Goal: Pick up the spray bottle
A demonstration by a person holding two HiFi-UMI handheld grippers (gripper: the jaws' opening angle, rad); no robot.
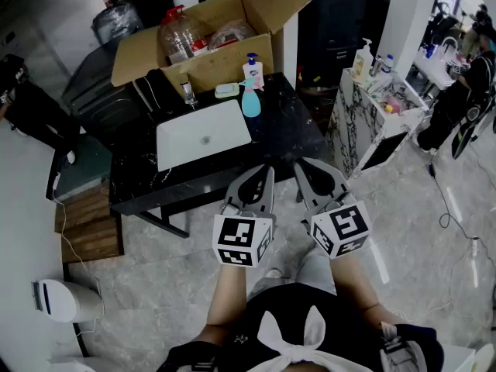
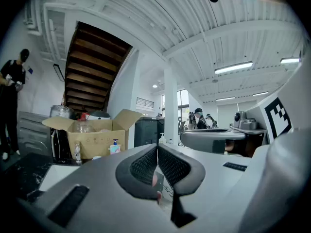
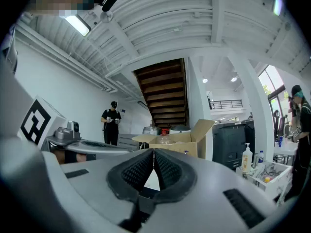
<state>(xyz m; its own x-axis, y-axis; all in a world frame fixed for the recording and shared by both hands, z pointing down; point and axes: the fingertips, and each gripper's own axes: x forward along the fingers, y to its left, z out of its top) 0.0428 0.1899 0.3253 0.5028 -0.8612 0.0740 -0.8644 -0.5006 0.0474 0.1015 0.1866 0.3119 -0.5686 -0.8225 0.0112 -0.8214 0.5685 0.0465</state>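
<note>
You held both grippers level, just short of the black marble-patterned counter (image 1: pixel 283 134). Your left gripper (image 1: pixel 263 173) had its fingers clenched, the ribbed pads meeting at the tips with nothing caught between them; your right gripper (image 1: pixel 307 166), just beside it, was clenched and empty in the same way. The small turquoise plastic spray bottle (image 1: pixel 251 103) stood upright on the counter, well ahead of your left fingertips and untouched. The white rectangular basin (image 1: pixel 201 134) lay between those fingers and the bottle, a little to their left. Beyond the bottle stood a white pump bottle with a blue top (image 1: pixel 253 70) against the open brown cardboard box (image 1: pixel 205 72).
</note>
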